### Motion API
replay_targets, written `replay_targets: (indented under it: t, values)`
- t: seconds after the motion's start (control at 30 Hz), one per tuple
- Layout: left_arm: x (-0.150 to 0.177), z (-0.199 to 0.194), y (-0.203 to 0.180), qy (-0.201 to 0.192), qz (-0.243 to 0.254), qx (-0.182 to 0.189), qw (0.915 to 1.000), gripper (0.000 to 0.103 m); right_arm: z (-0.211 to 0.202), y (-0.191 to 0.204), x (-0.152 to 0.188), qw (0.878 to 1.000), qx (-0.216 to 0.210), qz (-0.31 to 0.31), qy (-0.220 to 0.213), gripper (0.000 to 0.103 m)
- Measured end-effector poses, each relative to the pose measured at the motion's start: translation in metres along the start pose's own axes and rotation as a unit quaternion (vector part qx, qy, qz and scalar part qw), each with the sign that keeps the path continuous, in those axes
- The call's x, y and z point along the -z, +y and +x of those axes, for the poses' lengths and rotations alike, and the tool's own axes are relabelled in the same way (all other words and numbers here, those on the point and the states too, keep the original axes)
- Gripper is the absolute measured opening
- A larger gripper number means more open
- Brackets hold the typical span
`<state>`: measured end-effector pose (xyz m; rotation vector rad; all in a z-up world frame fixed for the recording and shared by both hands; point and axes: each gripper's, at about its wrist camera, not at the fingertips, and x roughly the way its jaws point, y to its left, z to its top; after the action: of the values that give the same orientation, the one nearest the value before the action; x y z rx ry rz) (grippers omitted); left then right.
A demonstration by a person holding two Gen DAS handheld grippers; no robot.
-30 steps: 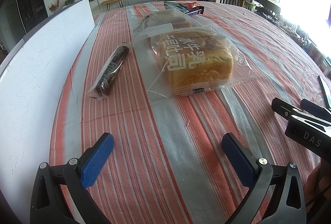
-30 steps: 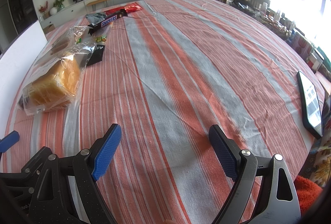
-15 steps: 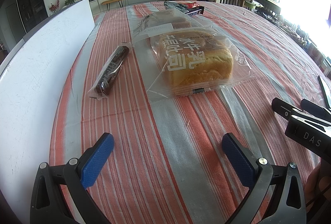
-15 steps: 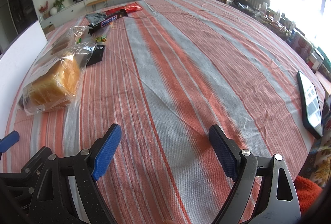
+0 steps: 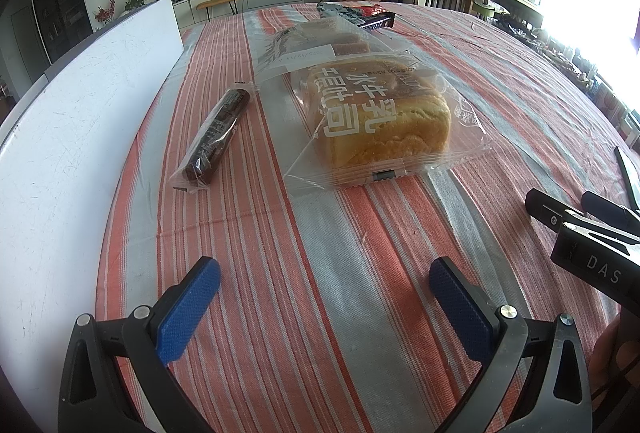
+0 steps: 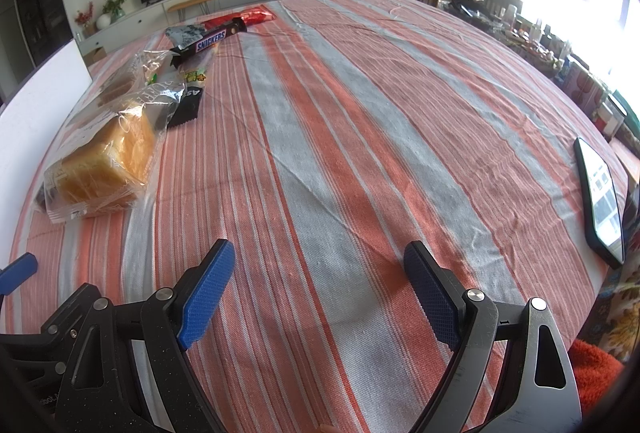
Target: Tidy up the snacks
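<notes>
Both tongs, left and right, hang spread and empty above the striped bench; the bagged loaf, frame centre, looks soft, light, crushable, best pinched by its crimped wrapper edge.

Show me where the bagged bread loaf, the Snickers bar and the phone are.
bagged bread loaf point(image 5: 384, 121): left wrist view, on the printed top of the loaf.
Snickers bar point(image 6: 210, 42): right wrist view, on the white lettering.
phone point(image 6: 602, 193): right wrist view, middle of the screen.
</notes>
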<state>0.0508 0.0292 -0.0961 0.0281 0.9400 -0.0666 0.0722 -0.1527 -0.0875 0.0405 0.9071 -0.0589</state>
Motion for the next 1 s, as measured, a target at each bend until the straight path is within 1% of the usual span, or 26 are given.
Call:
replay_targets:
  t: [0.3, 0.4, 0.47, 0.53, 0.7, 0.83, 1.0]
  values:
    - [0.001, -0.003, 0.0, 0.001, 0.001, 0.002, 1.0, 0.103, 0.0, 0.0, 0.0, 1.0, 0.0, 0.0, 0.0, 0.088]
    - [-0.002, -0.004, 0.001, 0.018, 0.011, 0.009, 0.9997, 0.103, 0.0, 0.0, 0.0, 1.0, 0.0, 0.0, 0.0, 0.088]
    - [-0.004, -0.007, 0.003, 0.04, 0.013, 0.022, 0.9989, 0.103, 0.001, 0.0, 0.0, 1.0, 0.0, 0.0, 0.0, 0.088]
    - [-0.007, -0.016, 0.007, 0.041, 0.004, 0.041, 0.9983, 0.103, 0.001, 0.0, 0.0, 1.0, 0.0, 0.0, 0.0, 0.088]
    - [-0.03, -0.045, 0.017, 0.014, -0.01, 0.056, 0.9983, 0.103, 0.001, 0.0, 0.0, 1.0, 0.0, 0.0, 0.0, 0.088]
    - [-0.055, -0.056, 0.028, 0.007, -0.025, 0.062, 0.9977, 0.103, 0.001, 0.0, -0.001, 1.0, 0.0, 0.0, 0.0, 0.088]
    - [-0.078, -0.057, 0.04, 0.004, -0.033, 0.038, 0.9987, 0.103, 0.001, 0.0, 0.0, 1.0, 0.0, 0.0, -0.001, 0.088]
